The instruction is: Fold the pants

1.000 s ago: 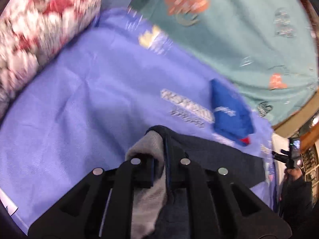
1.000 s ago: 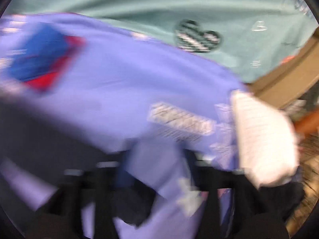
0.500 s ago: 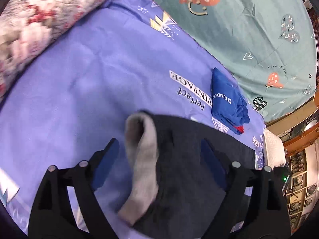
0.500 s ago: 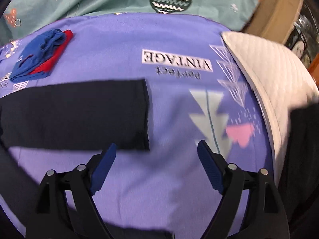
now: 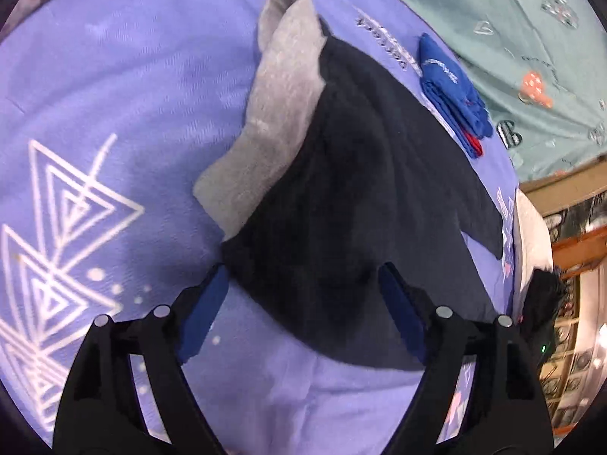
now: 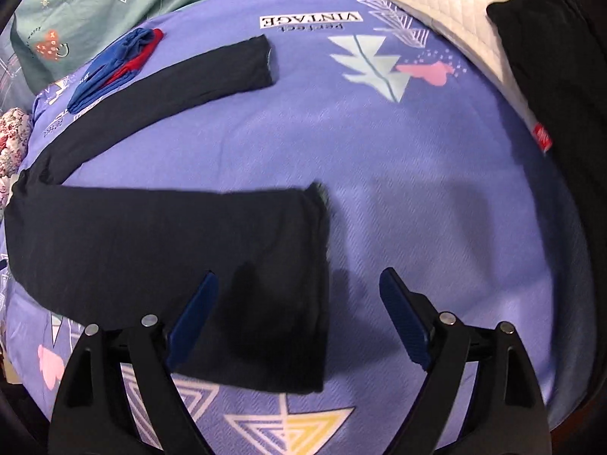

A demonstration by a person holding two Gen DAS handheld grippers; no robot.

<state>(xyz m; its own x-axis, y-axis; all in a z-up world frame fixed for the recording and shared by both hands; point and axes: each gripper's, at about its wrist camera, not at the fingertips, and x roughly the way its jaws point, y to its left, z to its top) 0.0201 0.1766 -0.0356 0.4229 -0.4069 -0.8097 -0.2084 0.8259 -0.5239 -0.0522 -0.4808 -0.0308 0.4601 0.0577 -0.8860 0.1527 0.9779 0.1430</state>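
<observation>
Right wrist view: pants (image 6: 163, 235) spread on the bed (image 6: 417, 189), legs toward 12 and 3 o'clock.
Left tongs (image 5: 303, 303) and right tongs (image 6: 299, 314) both spread wide, empty, probably lining up for the first fold.

The pants (image 6: 159, 235) are very dark navy, almost black, with a pale grey lining (image 5: 280, 87) showing at the turned-out waist. They lie on a lavender-blue bedsheet (image 6: 417, 189) printed with white nested triangles, a yellow triangle, pink splashes, mint lightning shapes and the words "perfect VINTAGE" in black and white. A folded cloth (image 5: 451, 87) in royal blue with a red edge sits on it. Behind is a teal sheet (image 5: 512, 19) with coral and dark hearts. A white quilted pillow (image 6: 447, 3) carries a black garment (image 6: 561, 76). My fingers (image 6: 193, 318) are black with blue pads.
</observation>
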